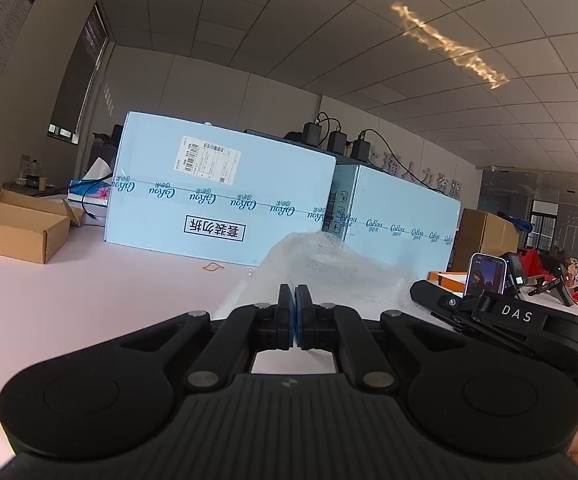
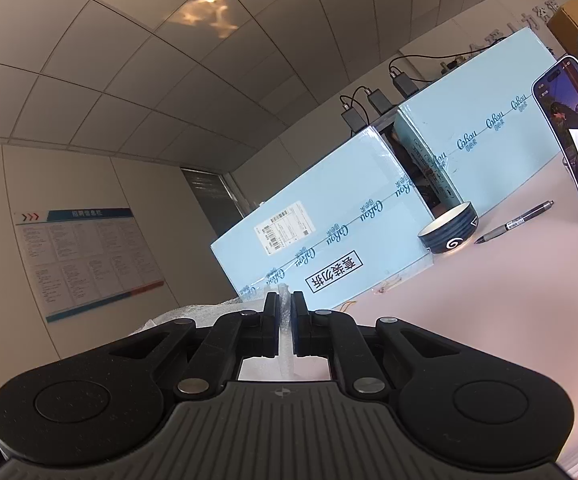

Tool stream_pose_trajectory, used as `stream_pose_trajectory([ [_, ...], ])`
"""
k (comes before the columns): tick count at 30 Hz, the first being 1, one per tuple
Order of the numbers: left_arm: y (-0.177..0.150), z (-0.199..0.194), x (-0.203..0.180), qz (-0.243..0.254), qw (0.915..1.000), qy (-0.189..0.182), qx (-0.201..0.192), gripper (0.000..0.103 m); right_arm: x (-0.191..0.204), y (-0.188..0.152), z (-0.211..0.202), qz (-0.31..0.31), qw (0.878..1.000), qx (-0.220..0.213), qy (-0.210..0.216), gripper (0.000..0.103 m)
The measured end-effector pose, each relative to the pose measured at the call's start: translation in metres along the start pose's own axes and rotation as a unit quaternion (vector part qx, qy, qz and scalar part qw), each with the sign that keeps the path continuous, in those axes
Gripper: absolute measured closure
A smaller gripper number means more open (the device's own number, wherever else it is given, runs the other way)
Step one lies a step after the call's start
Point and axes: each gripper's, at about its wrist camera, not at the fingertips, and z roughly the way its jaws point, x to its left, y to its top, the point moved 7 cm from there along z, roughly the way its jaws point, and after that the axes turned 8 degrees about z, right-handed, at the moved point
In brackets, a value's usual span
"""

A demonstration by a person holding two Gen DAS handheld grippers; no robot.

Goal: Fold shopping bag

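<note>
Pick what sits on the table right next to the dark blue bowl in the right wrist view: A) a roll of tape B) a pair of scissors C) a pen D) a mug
C: a dark pen lies on the white table just right of the bowl, its tip pointing toward the bowl, with a phone standing further right.

- phone (image 2: 577, 136) cut off by right edge, right wrist view
- shopping bag (image 1: 329, 276) lower part hidden behind left gripper (image 1: 295, 304)
- wall poster (image 2: 89, 260) text too small to read
- shipping label (image 1: 208, 160) print unreadable
</note>
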Motion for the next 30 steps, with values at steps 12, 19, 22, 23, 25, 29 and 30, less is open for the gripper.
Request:
stream_pose_trajectory([
  [12,0.000,-0.005,-0.006,0.015,0.9998,-0.012,0.007,0.102,-0.002,-0.002,-0.006,0.003,1.000,-0.007,-0.010,0.095],
  [19,0.005,-0.014,-0.007,0.025,0.9996,-0.011,0.000,0.101,-0.010,0.002,-0.008,0.005,1.000,-0.016,-0.025,0.095],
  [22,0.008,-0.018,-0.001,0.024,0.9997,0.006,-0.007,0.101,-0.014,0.008,-0.012,0.011,0.999,-0.027,-0.027,0.095],
  [23,0.009,-0.020,0.001,0.023,0.9997,0.010,-0.009,0.101,-0.015,0.009,-0.013,0.011,0.999,-0.028,-0.028,0.095],
  [25,0.010,-0.021,0.005,0.020,0.9996,0.017,-0.011,0.101,-0.018,0.011,-0.014,0.013,0.999,-0.031,-0.033,0.095],
  [29,0.006,-0.018,0.014,0.013,0.9994,0.031,-0.002,0.101,-0.024,0.013,-0.014,0.020,0.998,-0.033,-0.042,0.095],
  [30,0.004,-0.016,0.015,0.012,0.9993,0.034,0.002,0.101,-0.025,0.013,-0.013,0.021,0.998,-0.032,-0.043,0.095],
])
